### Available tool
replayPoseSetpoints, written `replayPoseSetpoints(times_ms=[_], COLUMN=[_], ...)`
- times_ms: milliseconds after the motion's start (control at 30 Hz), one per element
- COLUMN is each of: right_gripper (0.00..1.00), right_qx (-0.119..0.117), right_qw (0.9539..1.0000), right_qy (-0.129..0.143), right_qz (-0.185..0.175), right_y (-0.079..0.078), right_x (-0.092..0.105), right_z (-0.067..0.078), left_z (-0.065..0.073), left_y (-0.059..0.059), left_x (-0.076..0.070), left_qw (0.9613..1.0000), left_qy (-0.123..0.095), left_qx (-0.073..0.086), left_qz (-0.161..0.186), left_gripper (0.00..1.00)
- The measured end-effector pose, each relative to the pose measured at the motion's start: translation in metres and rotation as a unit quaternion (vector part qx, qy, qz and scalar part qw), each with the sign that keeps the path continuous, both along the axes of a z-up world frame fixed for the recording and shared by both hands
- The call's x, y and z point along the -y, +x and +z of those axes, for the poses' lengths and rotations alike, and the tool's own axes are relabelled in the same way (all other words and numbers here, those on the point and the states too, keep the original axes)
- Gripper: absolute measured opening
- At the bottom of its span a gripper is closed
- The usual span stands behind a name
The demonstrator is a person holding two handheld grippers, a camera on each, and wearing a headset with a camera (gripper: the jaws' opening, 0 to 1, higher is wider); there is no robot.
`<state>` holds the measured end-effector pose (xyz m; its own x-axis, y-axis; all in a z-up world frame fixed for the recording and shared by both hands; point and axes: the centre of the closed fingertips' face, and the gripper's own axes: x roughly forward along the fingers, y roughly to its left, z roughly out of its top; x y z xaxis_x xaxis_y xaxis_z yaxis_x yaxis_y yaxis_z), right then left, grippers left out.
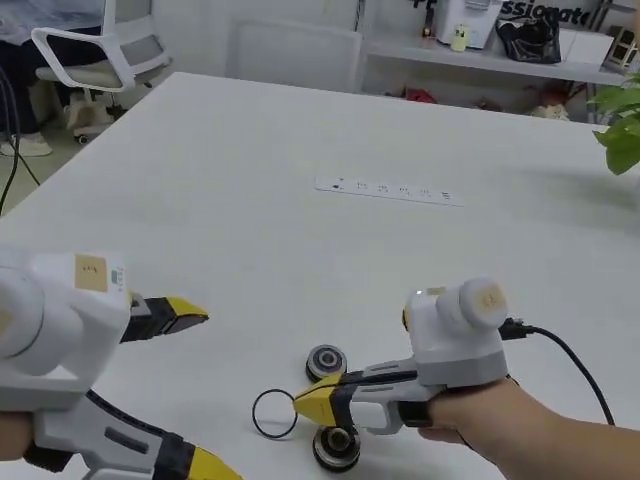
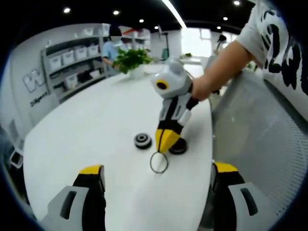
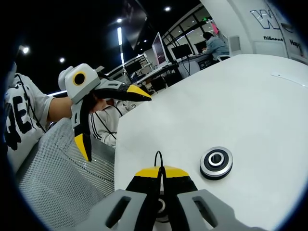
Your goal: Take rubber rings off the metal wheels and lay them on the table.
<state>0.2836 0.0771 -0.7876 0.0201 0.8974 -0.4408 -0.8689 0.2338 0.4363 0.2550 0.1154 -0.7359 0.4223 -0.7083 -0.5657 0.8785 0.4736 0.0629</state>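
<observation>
Well, my left tongs (image 1: 208, 392) gape wide over the white table (image 1: 300, 150), gripping nothing. Next, the rubber ring (image 1: 273, 413) is pinched at its edge by my right tongs (image 1: 300, 403), jaws together, between two metal wheels (image 1: 326, 361).

a white power strip (image 1: 390, 189) lies flat mid-view. a white office chair (image 1: 95, 50) stands at the far left, green plant leaves (image 1: 620, 125) at the right, a cluttered shelf (image 1: 460, 55) behind.
</observation>
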Motion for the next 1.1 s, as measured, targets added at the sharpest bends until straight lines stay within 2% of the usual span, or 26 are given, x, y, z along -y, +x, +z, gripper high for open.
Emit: replayPoseSetpoints(times_ms=[633, 1100], right_gripper=[0.0, 0.06], right_qx=[0.014, 0.022], right_qw=[0.9997, 0.9995], right_qy=[-0.016, -0.018], right_qz=[-0.008, -0.016], right_y=[0.0052, 0.0082], right_x=[0.0049, 0.0054], right_z=[-0.005, -0.005], left_z=[0.0004, 0.0023], left_y=[-0.0026, -0.0044], left_x=[0.0057, 0.0053], left_qw=[1.0, 1.0], left_qy=[0.004, 0.004], left_qx=[-0.004, -0.004], left_qz=[-0.007, -0.006], left_gripper=[0.93, 0.93])
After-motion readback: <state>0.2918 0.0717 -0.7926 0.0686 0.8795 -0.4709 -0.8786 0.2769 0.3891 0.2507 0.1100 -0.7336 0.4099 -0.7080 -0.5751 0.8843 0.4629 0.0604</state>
